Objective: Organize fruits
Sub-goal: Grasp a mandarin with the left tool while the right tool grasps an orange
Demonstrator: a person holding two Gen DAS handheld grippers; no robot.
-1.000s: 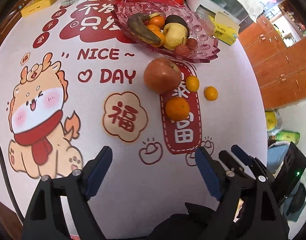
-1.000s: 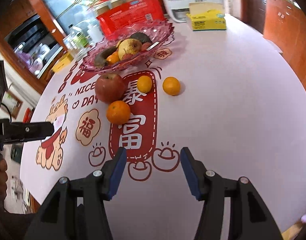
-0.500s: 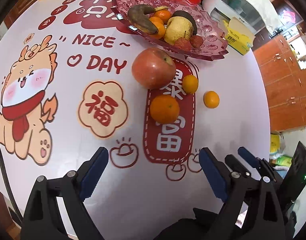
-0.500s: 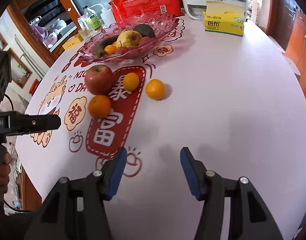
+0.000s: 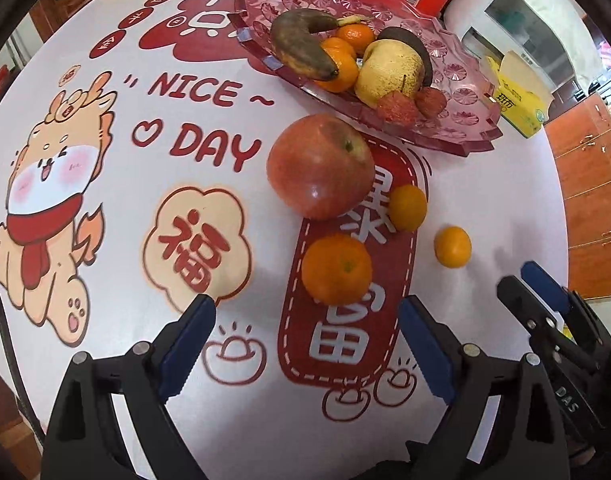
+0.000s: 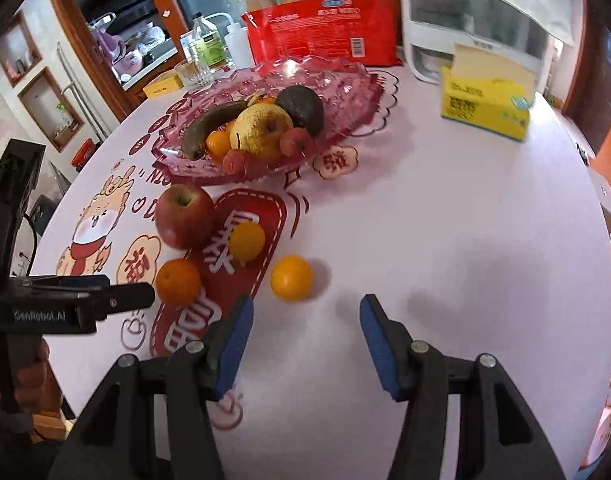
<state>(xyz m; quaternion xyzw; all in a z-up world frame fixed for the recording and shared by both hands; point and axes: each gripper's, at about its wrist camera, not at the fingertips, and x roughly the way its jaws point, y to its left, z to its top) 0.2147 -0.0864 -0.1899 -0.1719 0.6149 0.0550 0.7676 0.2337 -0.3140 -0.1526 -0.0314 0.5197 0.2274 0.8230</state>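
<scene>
A red apple (image 5: 320,166) and three oranges lie loose on the printed tablecloth: a large orange (image 5: 336,269), a small one (image 5: 407,207) and another small one (image 5: 452,246). A pink glass fruit plate (image 5: 457,92) behind them holds a banana, a pear, oranges, an avocado and lychees. My left gripper (image 5: 307,334) is open and empty, just short of the large orange. My right gripper (image 6: 305,326) is open and empty, just short of the rightmost small orange (image 6: 291,277). The apple (image 6: 184,216) and plate (image 6: 345,92) also show in the right wrist view.
A yellow tissue box (image 6: 485,108) stands right of the plate. A red drink pack (image 6: 321,32), bottles, a glass (image 6: 189,74) and a white appliance (image 6: 477,20) line the table's far edge. The right gripper's tip (image 5: 545,292) shows beside the left one.
Both grippers have moved forward toward the loose fruit, which now looks larger and nearer. Both stay open. No fruit has moved.
</scene>
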